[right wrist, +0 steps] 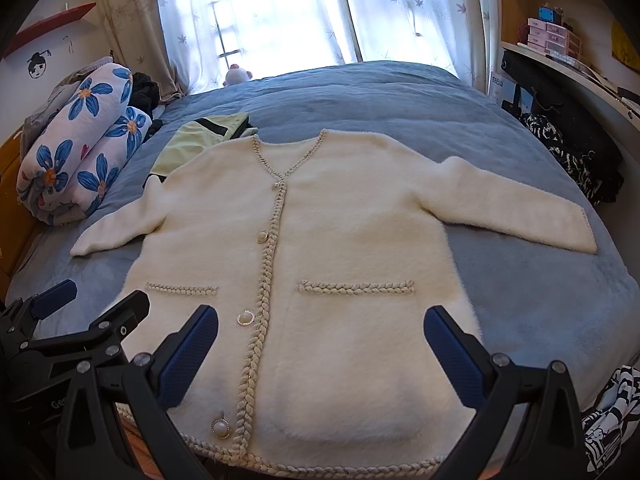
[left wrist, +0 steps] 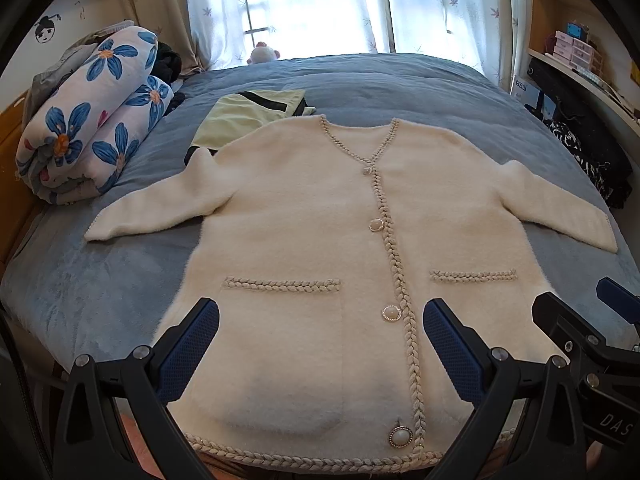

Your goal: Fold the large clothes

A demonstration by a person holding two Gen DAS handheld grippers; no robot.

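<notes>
A cream fluffy cardigan (left wrist: 304, 216) with braided trim and pearl buttons lies flat, front up, on the blue bed, both sleeves spread out. It also shows in the right wrist view (right wrist: 348, 224). My left gripper (left wrist: 320, 320) is open and empty, hovering over the hem's left half. My right gripper (right wrist: 320, 324) is open and empty over the hem's right half. The right gripper shows at the edge of the left wrist view (left wrist: 580, 320), and the left gripper in the right wrist view (right wrist: 80, 312).
A folded pale green garment (left wrist: 244, 118) lies beyond the cardigan's left shoulder. A rolled floral quilt (left wrist: 88, 120) sits at the bed's left side. Black patterned clothes (right wrist: 568, 152) hang off the right edge. The blue bedcover (left wrist: 400, 84) stretches to a curtained window.
</notes>
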